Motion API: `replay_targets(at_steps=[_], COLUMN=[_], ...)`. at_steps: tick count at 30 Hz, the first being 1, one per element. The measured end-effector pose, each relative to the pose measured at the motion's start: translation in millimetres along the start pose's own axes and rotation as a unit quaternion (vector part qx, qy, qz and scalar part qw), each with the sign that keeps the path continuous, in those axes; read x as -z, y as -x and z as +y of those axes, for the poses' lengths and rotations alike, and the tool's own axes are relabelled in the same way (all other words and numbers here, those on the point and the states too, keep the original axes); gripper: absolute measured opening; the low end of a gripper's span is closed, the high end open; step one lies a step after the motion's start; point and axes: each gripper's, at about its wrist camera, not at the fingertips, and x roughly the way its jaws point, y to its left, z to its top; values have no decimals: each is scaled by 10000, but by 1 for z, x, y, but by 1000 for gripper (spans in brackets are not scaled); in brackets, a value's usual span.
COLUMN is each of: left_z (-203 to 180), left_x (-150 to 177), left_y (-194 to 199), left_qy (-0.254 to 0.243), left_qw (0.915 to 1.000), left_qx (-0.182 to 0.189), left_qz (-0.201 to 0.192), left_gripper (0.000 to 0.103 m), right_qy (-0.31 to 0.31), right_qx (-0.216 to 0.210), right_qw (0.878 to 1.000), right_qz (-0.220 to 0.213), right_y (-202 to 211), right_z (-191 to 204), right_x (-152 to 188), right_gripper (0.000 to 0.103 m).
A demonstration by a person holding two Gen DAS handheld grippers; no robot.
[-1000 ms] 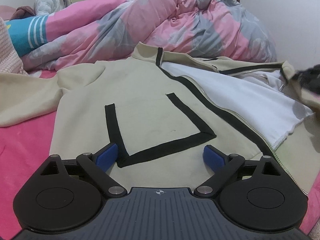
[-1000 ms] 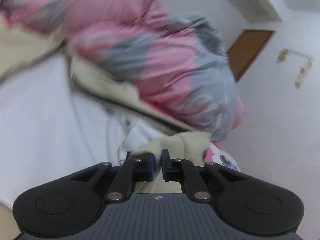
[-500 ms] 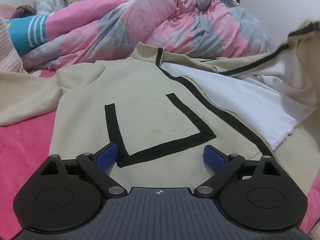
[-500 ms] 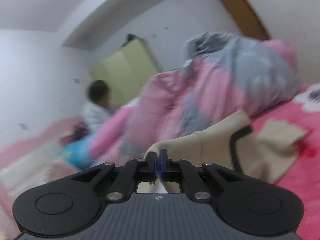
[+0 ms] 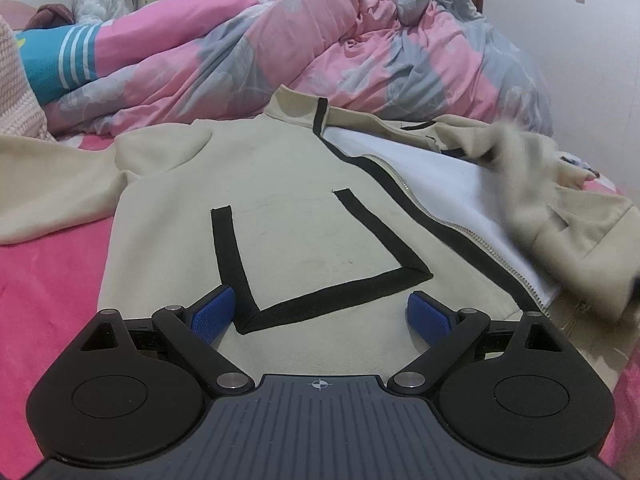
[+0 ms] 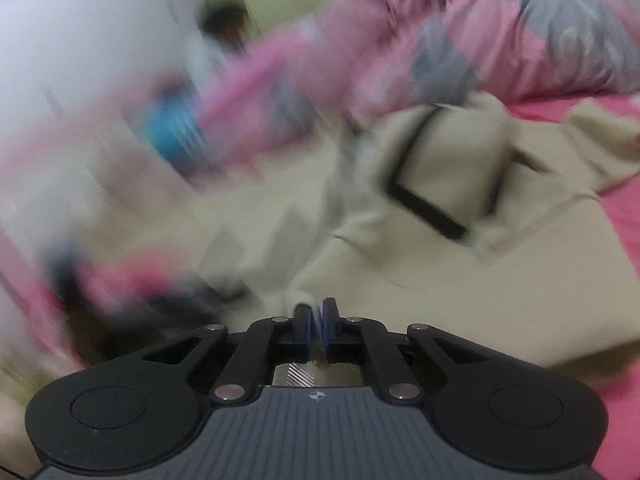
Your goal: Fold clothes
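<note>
A beige fleece zip jacket (image 5: 304,216) with black band trim and white lining lies flat mid-frame on the pink bed (image 5: 44,280). Left tongs (image 5: 320,312) gape wide, empty. Right tongs (image 6: 316,320), narrow and opening, pinch a beige fold.

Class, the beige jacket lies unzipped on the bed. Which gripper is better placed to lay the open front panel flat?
Right. The right gripper has jacket cloth between its opening jaws, beside that panel. The left gripper is open, empty, over the hem.
</note>
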Motion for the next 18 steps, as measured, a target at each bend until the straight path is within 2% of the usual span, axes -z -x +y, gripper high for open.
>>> replay_targets(at_steps=[4,6,8,13,14,15,16,18], left_z=[1,1,2,3,4,5,6,8], left_x=[0,-1,-1,-5,-7,-9,-12,-20], left_y=[0,0,0,6,8,11,15,21], left_qy=[20,34,42,112,131,135,123,74], left_qw=[10000,10000,10000,9999,9999,9999,9999,9996], left_qx=[12,11,11,35,47,51,69,132], left_qz=[-2,-4,-2,4,-11,-44,-100,-218], left_gripper=[94,94,94,94,94,94,94,94], right_qy=[741,773,596,-49,-167,-285,-384,-377], right_qx=[731,743,672,704,698,692,683,656], right_qw=[9940,9941,9959,9975,9974,9971,9967,9963], right_qz=[336,187,58,-56,-99,-142,-204,-417], right_y=[-13,-8,-3,9,12,15,19,24], right_z=[32,39,39,25,22,20,18,19], right_x=[11,8,4,-13,-16,-19,-23,-34], right_gripper=[19,31,39,43,48,61,68,76])
